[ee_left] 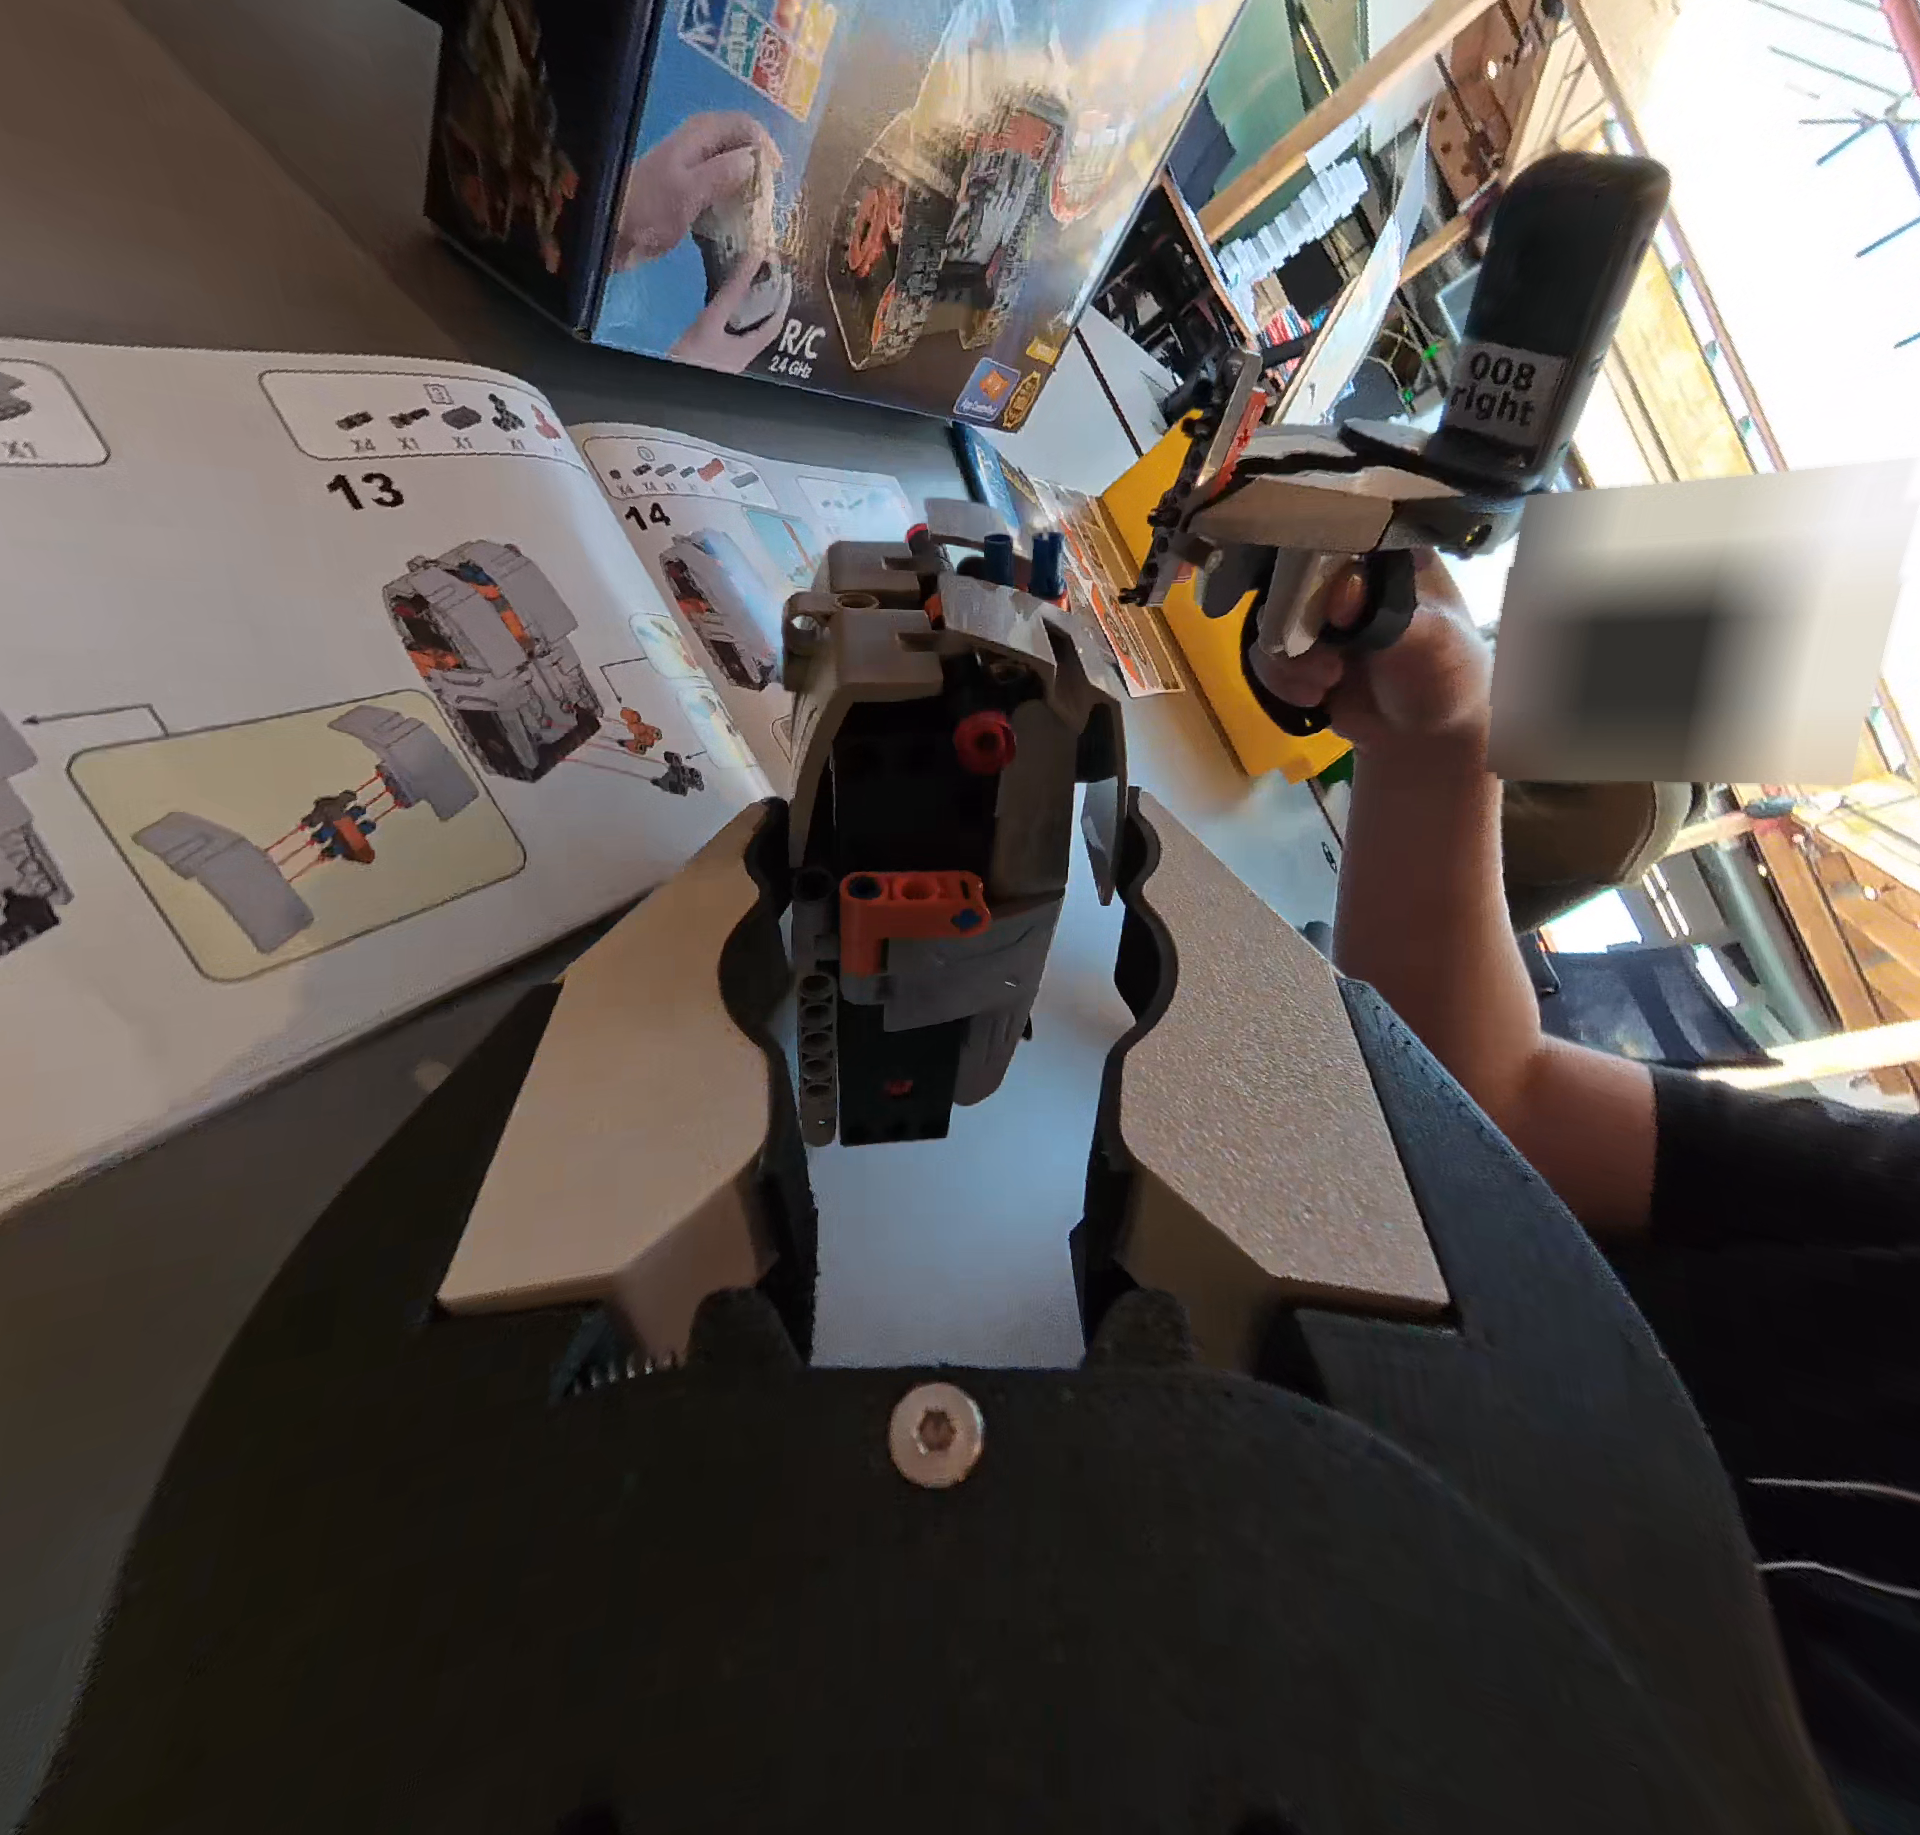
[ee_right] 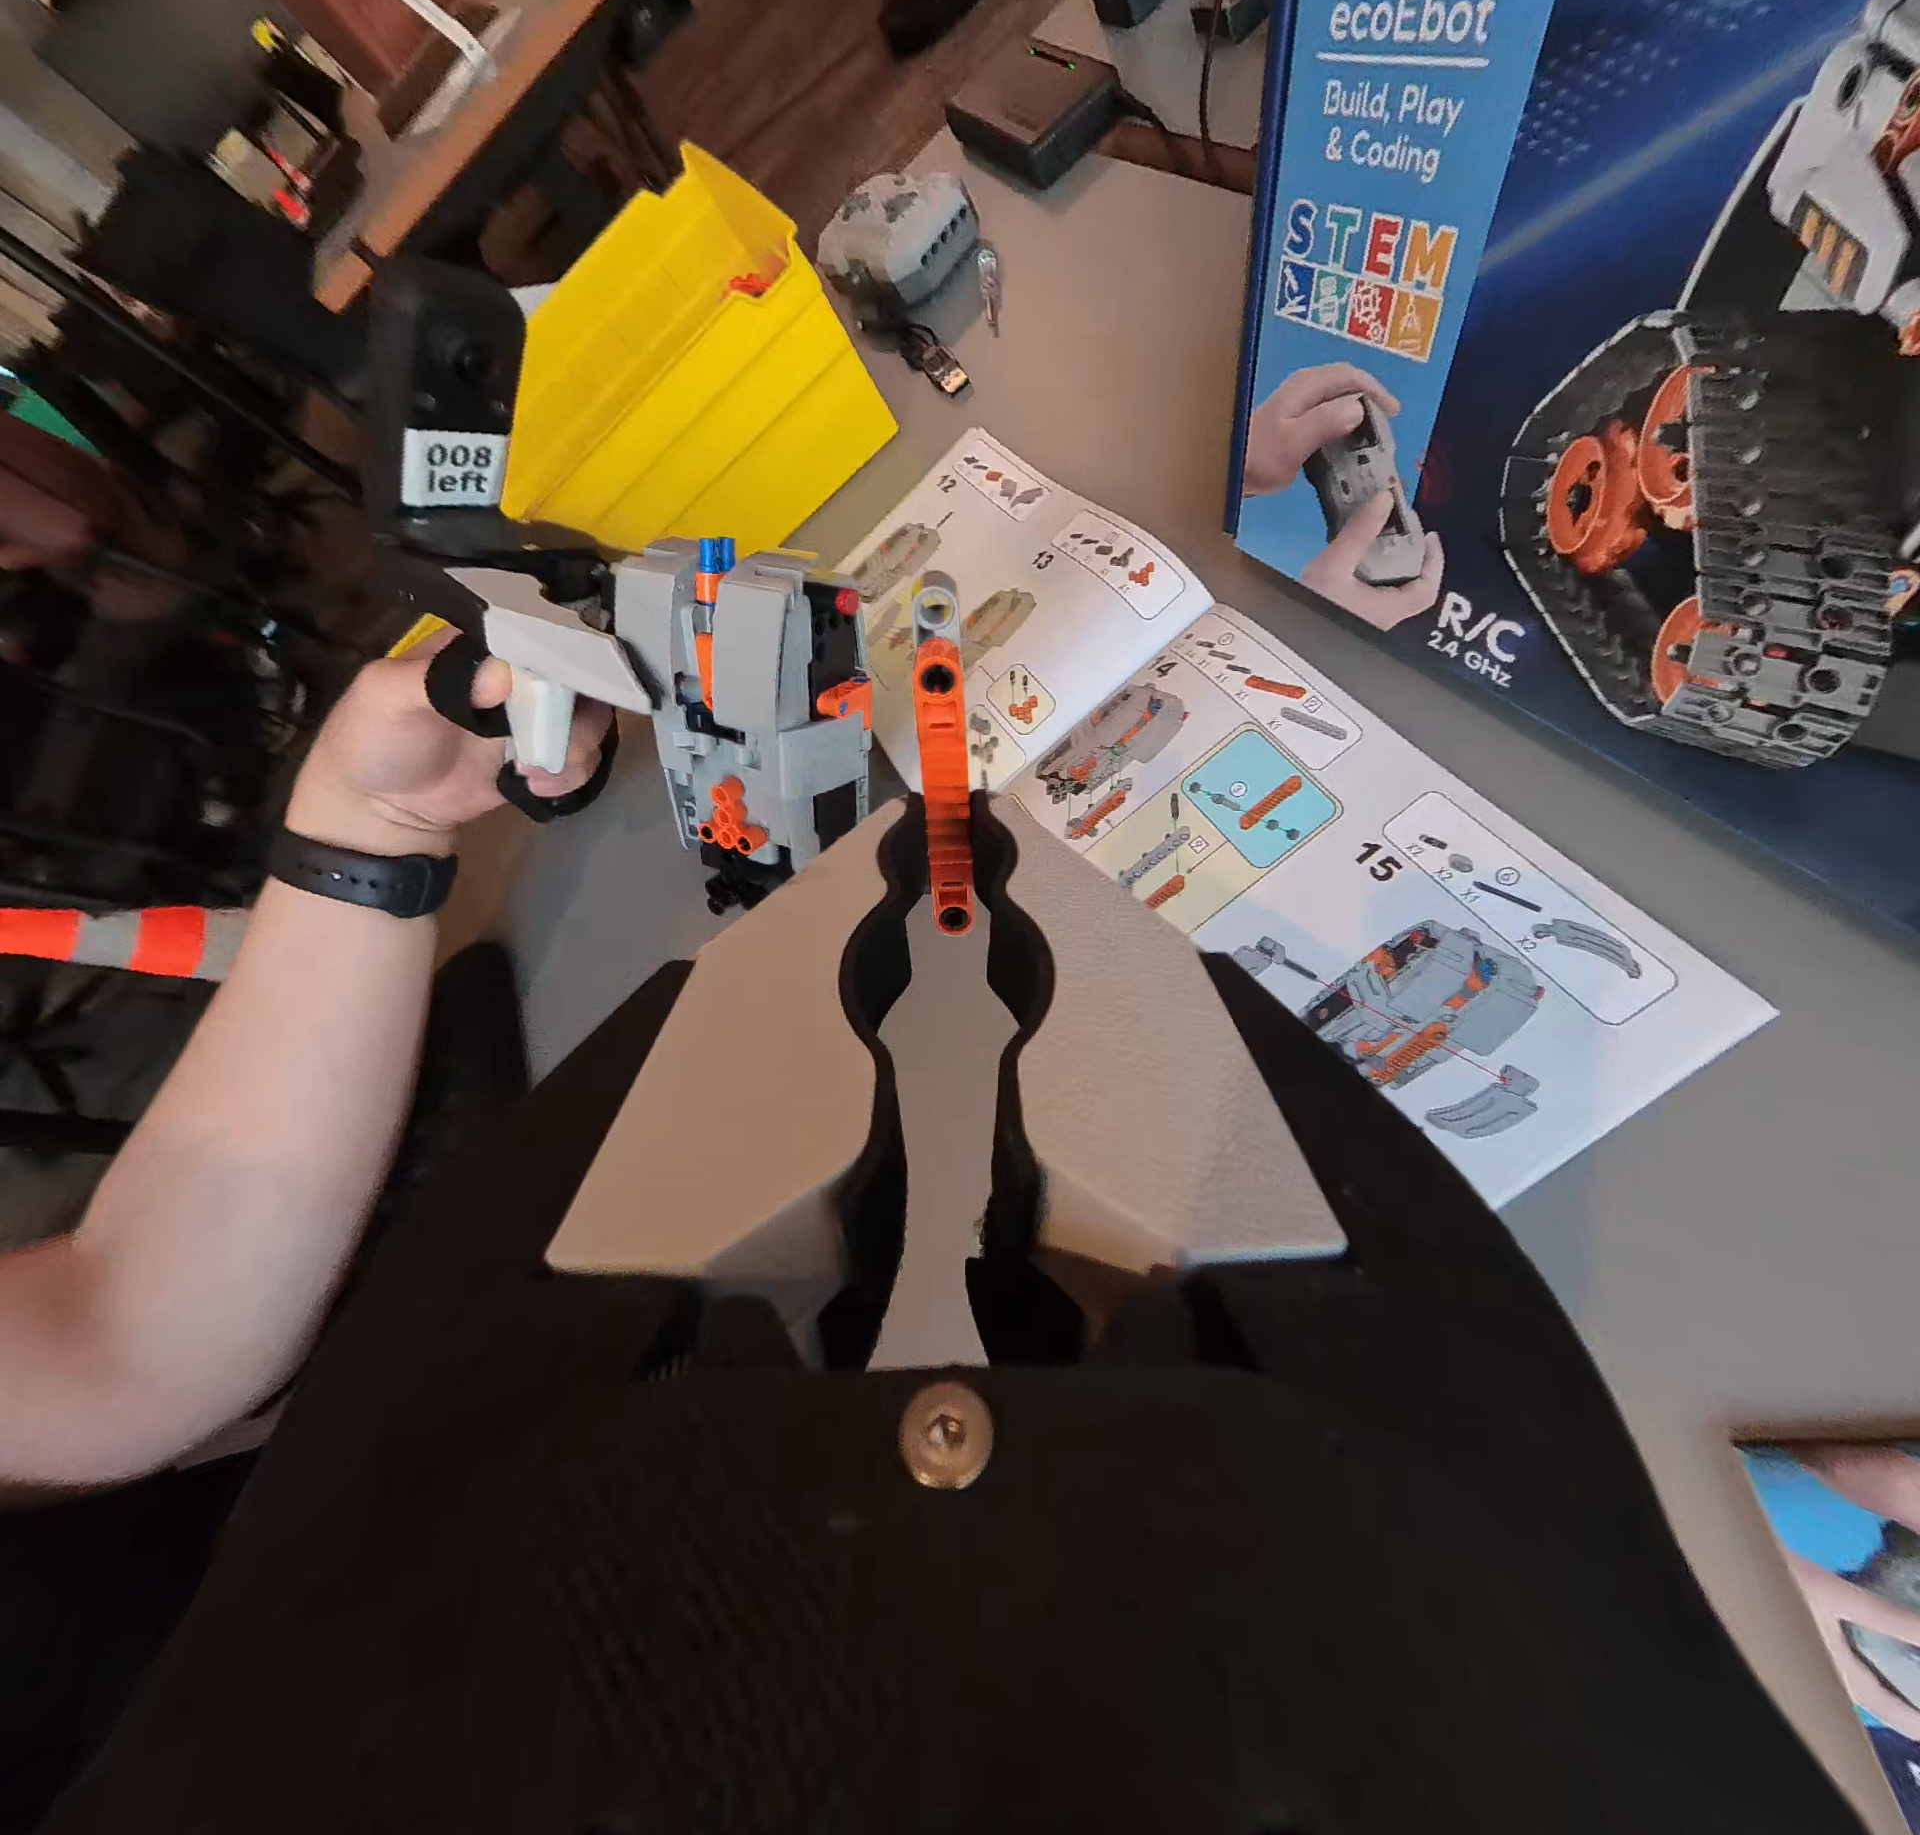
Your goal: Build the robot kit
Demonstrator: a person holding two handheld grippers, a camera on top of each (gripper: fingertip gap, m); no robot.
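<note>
My left gripper (ee_left: 951, 819) is shut on a grey, black and orange brick model (ee_left: 914, 850) and holds it upright above the table. The model's top carries blue and red pins. The model (ee_right: 769, 705) and the left gripper (ee_right: 644, 663) also show in the right wrist view, held by a hand. My right gripper (ee_right: 945, 809) is shut on an orange beam (ee_right: 940, 746) with a grey piece at its far end, which points up close to the right of the model. In the left wrist view the right gripper (ee_left: 1169, 538) holds the beam (ee_left: 1231, 414) beyond and right of the model.
An open instruction booklet (ee_right: 1351, 850) lies on the grey table (ee_right: 1091, 383). A large blue toy box (ee_right: 1558, 331) stands behind it. A yellow bin (ee_right: 686, 372) sits at the left, with a grey block and its cable (ee_right: 904, 237) beside it. The person's arm (ee_right: 208, 1162) crosses the left side.
</note>
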